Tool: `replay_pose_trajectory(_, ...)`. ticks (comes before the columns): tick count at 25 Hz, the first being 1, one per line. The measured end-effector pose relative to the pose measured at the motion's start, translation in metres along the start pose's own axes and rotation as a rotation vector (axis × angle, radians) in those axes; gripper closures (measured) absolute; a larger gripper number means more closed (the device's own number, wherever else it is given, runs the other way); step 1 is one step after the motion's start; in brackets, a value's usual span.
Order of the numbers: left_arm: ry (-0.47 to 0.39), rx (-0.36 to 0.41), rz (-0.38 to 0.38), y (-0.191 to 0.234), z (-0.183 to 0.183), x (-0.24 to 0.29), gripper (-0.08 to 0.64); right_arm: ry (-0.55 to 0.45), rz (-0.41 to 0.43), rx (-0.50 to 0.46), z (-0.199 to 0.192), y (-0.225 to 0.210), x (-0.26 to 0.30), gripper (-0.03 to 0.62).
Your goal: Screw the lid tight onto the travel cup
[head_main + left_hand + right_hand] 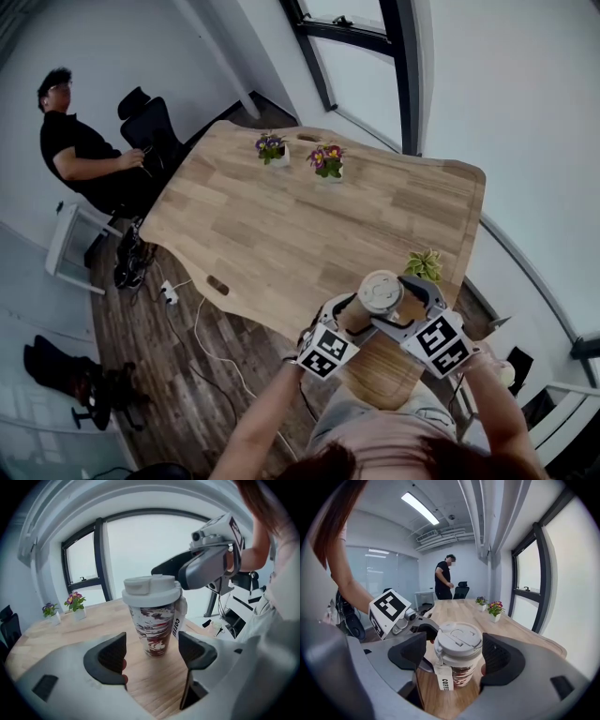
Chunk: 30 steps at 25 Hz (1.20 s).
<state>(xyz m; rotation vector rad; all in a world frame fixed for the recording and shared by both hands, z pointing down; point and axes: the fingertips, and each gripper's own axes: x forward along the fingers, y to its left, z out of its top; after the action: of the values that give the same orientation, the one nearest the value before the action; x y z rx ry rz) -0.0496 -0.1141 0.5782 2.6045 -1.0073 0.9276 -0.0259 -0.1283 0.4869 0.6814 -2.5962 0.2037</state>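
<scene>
Lid (459, 641) sits on top of the travel cup (154, 630), which stands upright on the wooden table (281, 234) near its front edge, at the lower right of the head view. The cup's long axis is vertical, so the tightening turn has to go round that upright line.

Your right gripper (457, 654) is level with the lid and straddles it, jaws apart. At the lower centre of the right gripper view there is a clear gap between the left-hand pad and the rim. The right-hand pad is right up against the rim, and you cannot tell whether it touches. A paper tag (444, 679) hangs from the lid toward that camera, just below the gap.

Your left gripper (153, 653) is lower, at the height of the cup's body, with its jaws also apart. In the middle of the left gripper view the cup stands just ahead of the two pads, not yet between them. The two grippers face each other across the cup.

Judged from this, the right gripper is the nearer one to its grip. You would centre it on the lid before closing, and bring the left one forward around the body so the cup cannot spin.
</scene>
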Motion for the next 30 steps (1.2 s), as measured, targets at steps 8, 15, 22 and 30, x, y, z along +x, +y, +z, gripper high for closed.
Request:
replay_pose_trajectory(8,-0.057,-0.123,0.164,0.008,0.002,-0.031,0.283,-0.054,0.008,0.012,0.003,-0.002,-0.019,0.229)
replay_pose_trajectory(15,-0.166,-0.223,0.313,0.011,0.016,-0.056,0.368,-0.094,-0.022,0.020,0.006,-0.008,-0.032,0.352)
replay_pose_trajectory(22,-0.292,-0.316,0.449,0.018,0.042,-0.088,0.468,-0.136,-0.049,0.056,0.010,-0.008,-0.041,0.446)
replay_pose_trajectory(30,-0.356,-0.349,0.524,0.016,0.055,-0.110,0.542,-0.165,-0.116,0.075,0.014,-0.010,-0.049,0.562)
